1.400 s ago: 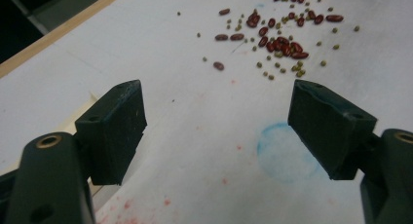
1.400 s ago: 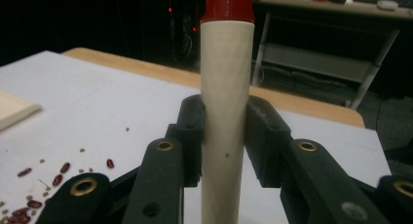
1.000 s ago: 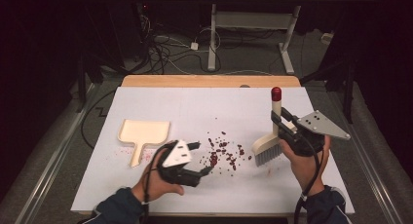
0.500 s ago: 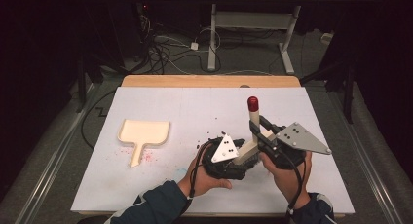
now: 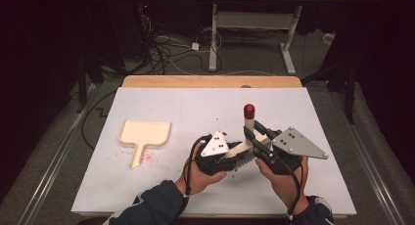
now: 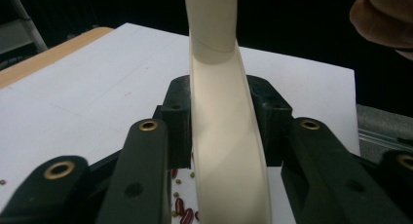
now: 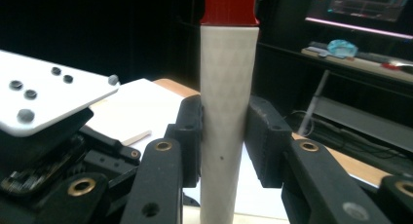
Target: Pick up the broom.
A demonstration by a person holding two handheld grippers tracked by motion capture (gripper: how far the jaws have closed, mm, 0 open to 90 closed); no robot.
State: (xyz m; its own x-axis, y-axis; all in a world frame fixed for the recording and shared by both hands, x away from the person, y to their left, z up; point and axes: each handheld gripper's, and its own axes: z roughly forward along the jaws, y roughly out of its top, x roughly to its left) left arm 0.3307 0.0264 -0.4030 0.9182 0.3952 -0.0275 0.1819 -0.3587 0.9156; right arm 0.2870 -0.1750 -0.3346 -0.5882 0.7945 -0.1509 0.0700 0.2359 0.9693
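Note:
A cream brush with a red-tipped handle stands tilted over the white table, its dark bristles low. My right gripper is shut on the handle, just below the red tip. My left gripper has just been closing and is now shut on the brush's curved cream back. A few red beans lie on the table under the left jaws. A cream dustpan lies flat at the left, well apart from both grippers.
Tiny red specks dot the table beside the dustpan's handle. The table's far edge is a wooden strip. Beyond it are floor cables and a desk frame. Metal rails run along both sides.
The left gripper moved right from the scattered beans to the brush and shut on it. The right gripper carried the brush left toward the table's middle, and the beans are now covered.

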